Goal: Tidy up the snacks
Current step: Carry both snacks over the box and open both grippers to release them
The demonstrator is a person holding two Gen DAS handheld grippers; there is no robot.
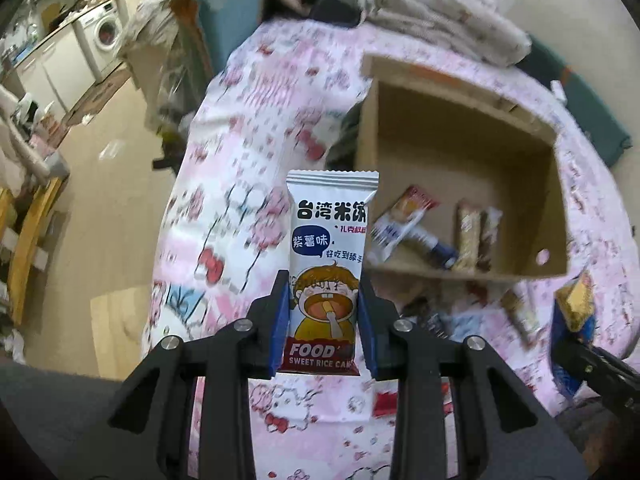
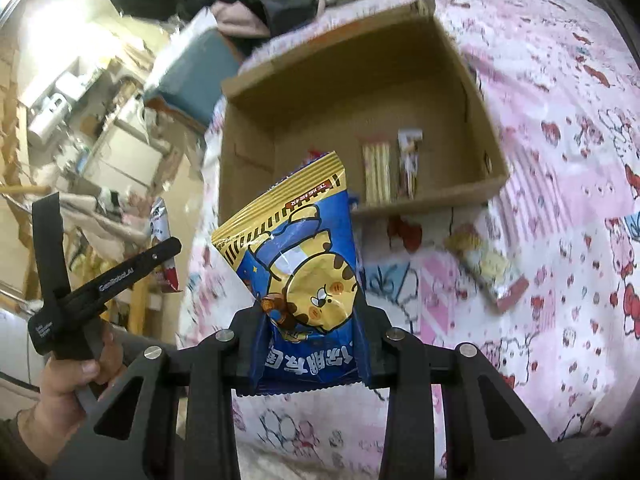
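Fingers of the left gripper (image 1: pixel 324 320) clamp the lower half of a white rice cake packet (image 1: pixel 330 264), which stands upright above them. The right gripper (image 2: pixel 310 344) pinches a blue and yellow snack bag (image 2: pixel 298 256) by its lower end, bag tilted left. Both packets hang over the pink patterned bed (image 2: pixel 560 160), near the cardboard box (image 2: pixel 486 120) holding several snack bars.

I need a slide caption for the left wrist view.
Left gripper holds a rice cake packet before the cardboard box.
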